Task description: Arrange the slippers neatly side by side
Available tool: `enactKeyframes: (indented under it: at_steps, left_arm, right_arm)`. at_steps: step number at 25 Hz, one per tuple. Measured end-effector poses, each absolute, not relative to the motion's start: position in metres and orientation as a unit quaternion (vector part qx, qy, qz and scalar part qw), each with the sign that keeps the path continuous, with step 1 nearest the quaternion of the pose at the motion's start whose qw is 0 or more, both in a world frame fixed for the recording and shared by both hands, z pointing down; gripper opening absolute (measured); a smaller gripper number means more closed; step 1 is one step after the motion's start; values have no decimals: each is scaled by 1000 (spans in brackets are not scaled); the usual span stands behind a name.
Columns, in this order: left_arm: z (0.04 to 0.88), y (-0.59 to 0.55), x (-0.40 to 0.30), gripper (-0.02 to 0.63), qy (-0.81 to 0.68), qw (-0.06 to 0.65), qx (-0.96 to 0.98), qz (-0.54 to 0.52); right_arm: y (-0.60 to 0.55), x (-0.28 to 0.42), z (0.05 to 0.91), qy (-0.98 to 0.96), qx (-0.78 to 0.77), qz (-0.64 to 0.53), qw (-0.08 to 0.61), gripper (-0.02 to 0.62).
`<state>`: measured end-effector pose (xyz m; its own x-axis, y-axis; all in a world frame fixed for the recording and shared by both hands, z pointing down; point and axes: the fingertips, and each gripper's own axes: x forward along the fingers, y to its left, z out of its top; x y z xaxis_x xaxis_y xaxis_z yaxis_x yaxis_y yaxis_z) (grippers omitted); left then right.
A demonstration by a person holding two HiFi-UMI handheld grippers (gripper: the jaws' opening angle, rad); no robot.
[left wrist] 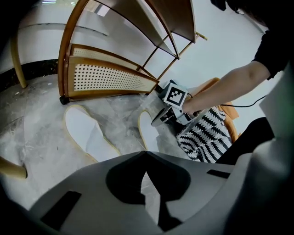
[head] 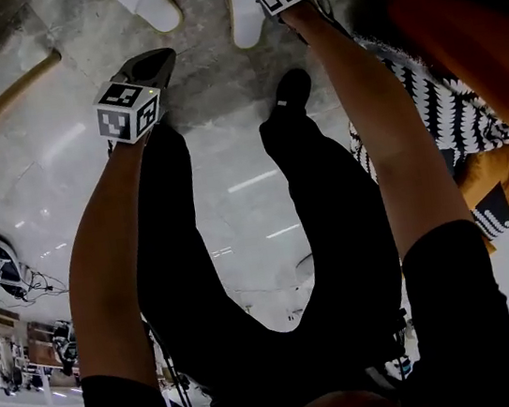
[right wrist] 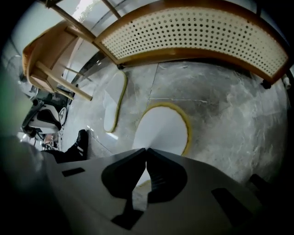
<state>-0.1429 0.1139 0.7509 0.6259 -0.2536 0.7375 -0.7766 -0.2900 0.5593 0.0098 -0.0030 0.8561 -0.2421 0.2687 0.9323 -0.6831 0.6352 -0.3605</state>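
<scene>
Two white slippers with yellowish edges lie on the grey marbled floor, toes pointing apart. The left slipper [head: 147, 1] [left wrist: 85, 133] [right wrist: 114, 101] is untouched. My right gripper [head: 275, 10] [left wrist: 163, 118] [right wrist: 146, 150] points steeply down just above the right slipper [head: 247, 5] [left wrist: 148, 131] [right wrist: 163, 131]; its jaws meet at the tips with nothing between them. Nearer to me and left of both slippers, my left gripper [head: 153, 66] [left wrist: 146, 153] hangs over bare floor, shut and empty.
A wooden chair with a perforated cane panel [left wrist: 115, 80] [right wrist: 193, 32] stands right behind the slippers; one of its legs [head: 10, 92] shows at the left. A black-and-white patterned cloth [head: 440, 113] [left wrist: 206, 135] and an orange object [head: 467, 43] lie to the right. The person's black shoe [head: 292, 88] is close.
</scene>
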Motion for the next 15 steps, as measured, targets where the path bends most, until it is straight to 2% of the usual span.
enactKeyframes:
  at_steps: [4, 15]
  left_arm:
    - [768, 126, -149, 14, -332, 491, 757, 277]
    - [782, 125, -151, 14, -334, 490, 758, 272]
  right_arm:
    - [-4, 3, 870, -682, 112, 351, 632, 35]
    - [-12, -6, 888, -697, 41, 240, 675, 35]
